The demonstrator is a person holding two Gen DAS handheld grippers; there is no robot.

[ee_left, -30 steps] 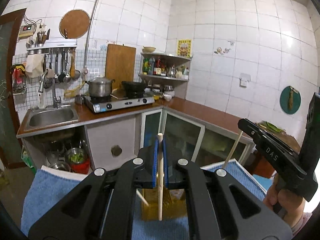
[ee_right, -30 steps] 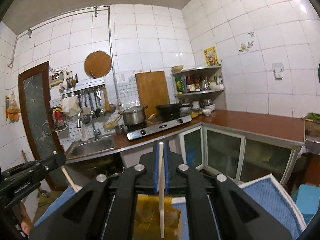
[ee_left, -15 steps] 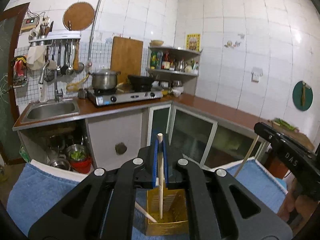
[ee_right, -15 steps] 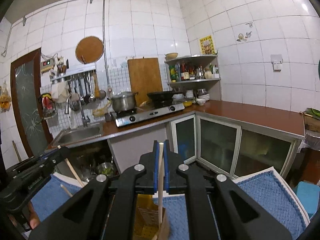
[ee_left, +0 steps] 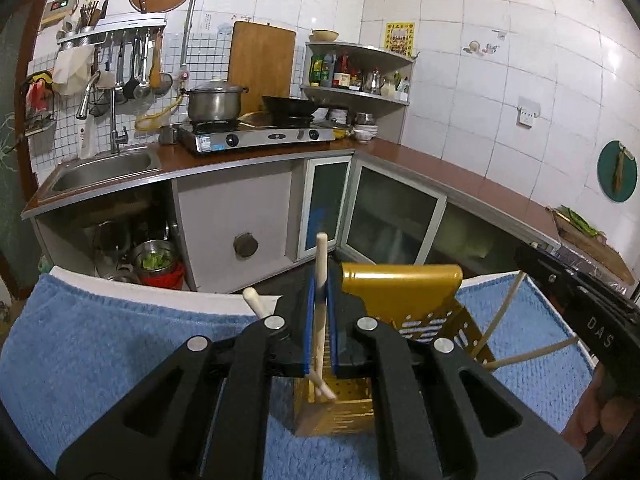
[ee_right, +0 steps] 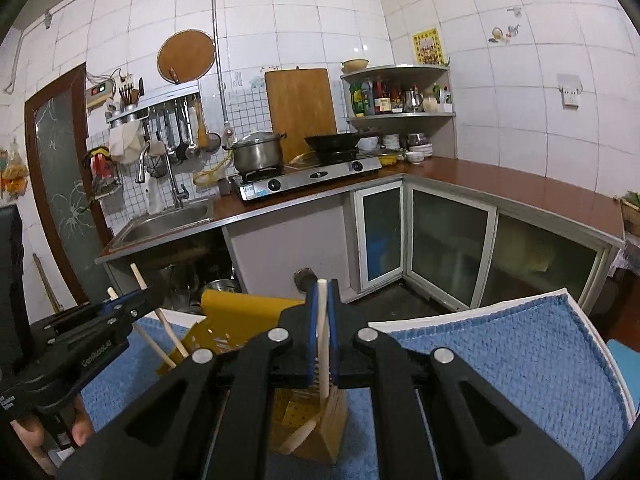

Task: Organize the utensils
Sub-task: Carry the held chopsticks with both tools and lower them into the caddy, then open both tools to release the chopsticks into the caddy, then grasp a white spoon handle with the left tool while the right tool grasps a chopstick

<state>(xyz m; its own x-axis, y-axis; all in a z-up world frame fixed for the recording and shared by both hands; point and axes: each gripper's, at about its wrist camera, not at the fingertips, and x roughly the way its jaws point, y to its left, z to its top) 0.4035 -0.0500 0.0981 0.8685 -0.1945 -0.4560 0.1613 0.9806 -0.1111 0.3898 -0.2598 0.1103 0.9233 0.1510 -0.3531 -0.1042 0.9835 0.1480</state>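
Note:
A yellow perforated utensil holder (ee_left: 404, 300) stands on the blue towel (ee_left: 100, 344); it also shows in the right wrist view (ee_right: 236, 320). My left gripper (ee_left: 320, 320) is shut on a wooden chopstick (ee_left: 320, 264), whose lower end reaches into the holder. Another chopstick (ee_left: 254, 300) leans inside the holder. My right gripper (ee_right: 322, 328) is shut on a wooden chopstick (ee_right: 322, 304), tip down in the holder. The right gripper (ee_left: 580, 308) shows at the right of the left wrist view, the left gripper (ee_right: 80, 344) at the left of the right wrist view.
The towel (ee_right: 500, 356) covers a white table just in front of me. Beyond it is a kitchen counter (ee_left: 420, 160) with a sink (ee_left: 104, 164), a gas stove (ee_left: 256, 136) with a pot (ee_left: 214, 102), and cabinets below.
Both grippers have lowered toward the yellow holder, each with its chopstick; the chopstick tips have gone down into the holder, which now looms larger in both views.

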